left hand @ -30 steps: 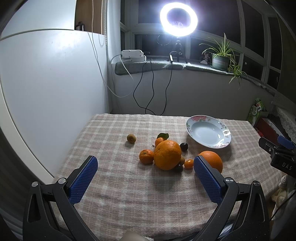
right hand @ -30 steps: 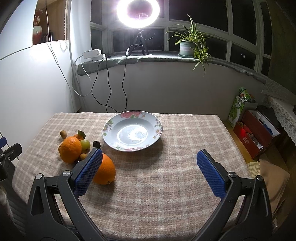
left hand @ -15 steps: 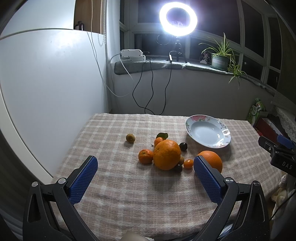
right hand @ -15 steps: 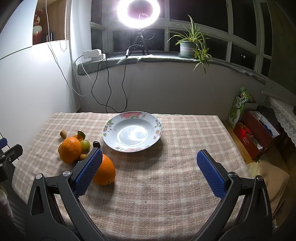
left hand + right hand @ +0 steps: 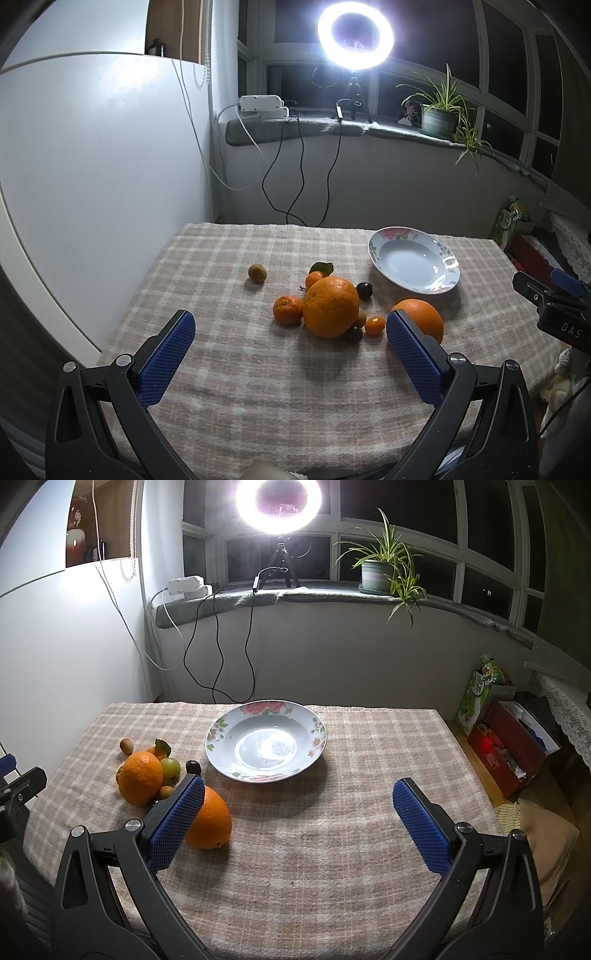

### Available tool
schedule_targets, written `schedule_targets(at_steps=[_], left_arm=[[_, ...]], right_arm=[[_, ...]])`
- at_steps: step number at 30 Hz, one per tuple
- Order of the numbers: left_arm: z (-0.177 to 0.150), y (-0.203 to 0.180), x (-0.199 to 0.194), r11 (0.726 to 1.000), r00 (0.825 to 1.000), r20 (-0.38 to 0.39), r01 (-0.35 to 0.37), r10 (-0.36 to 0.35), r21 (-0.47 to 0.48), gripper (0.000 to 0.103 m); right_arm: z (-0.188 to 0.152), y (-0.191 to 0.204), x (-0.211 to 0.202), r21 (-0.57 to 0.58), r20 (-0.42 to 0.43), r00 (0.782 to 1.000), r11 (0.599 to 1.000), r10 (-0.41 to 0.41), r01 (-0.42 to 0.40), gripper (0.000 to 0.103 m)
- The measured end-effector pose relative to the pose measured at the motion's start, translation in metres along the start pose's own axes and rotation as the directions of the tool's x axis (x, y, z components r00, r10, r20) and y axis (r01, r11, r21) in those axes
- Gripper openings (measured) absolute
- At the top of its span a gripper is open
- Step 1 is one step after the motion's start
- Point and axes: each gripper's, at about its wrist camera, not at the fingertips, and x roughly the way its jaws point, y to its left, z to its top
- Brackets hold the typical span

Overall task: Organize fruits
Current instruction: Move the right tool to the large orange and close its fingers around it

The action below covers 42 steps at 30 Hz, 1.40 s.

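Plainly the nearest orange (image 5: 208,819) lay on the cloth just short of the plate (image 5: 266,710), apart from the fruit pile (image 5: 328,306), right behind the right gripper's (image 5: 299,825) left finger. Both grippers gaped empty; the left gripper (image 5: 290,356) faced the pile.

both wrist views look down across the table (image 5: 229,373) from its near edge, sharing the plate (image 5: 221,734) and fruit.

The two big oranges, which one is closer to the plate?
The orange lying apart from the pile, just behind the right gripper's left finger; the other sits among the small fruits.
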Motion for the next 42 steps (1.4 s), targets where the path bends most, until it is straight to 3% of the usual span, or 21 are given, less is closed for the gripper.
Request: schedule_targets(at_steps=[16, 22, 28, 35, 42], left_arm=[[-0.004, 0.000, 0.016, 0.999, 0.999, -0.036, 0.031, -0.031, -0.004, 0.103], [-0.009, -0.003, 0.033, 0.996, 0.993, -0.082, 0.087, -0.088, -0.014, 0.103], [-0.018, -0.011, 0.056, 0.987, 0.975, -0.154, 0.157, -0.162, -0.041, 0.103], [-0.027, -0.018, 0.074, 0.964, 0.938, -0.224, 0.247, -0.263, -0.098, 0.100], [-0.029, -0.035, 0.088, 0.933, 0.896, -0.261, 0.335, -0.359, -0.132, 0.080]], right_arm=[[-0.004, -0.002, 0.016, 0.002, -0.029, 0.999, 1.000, 0.016, -0.016, 0.103], [-0.005, -0.007, 0.030, 0.011, -0.063, 0.992, 0.994, 0.106, -0.106, 0.103], [-0.008, -0.010, 0.051, 0.051, -0.121, 0.959, 0.967, 0.254, -0.250, 0.103], [-0.011, -0.006, 0.068, 0.052, -0.171, 0.930, 0.945, 0.326, -0.322, 0.103], [-0.015, -0.002, 0.091, 0.073, -0.246, 0.878, 0.911, 0.410, -0.405, 0.103]])
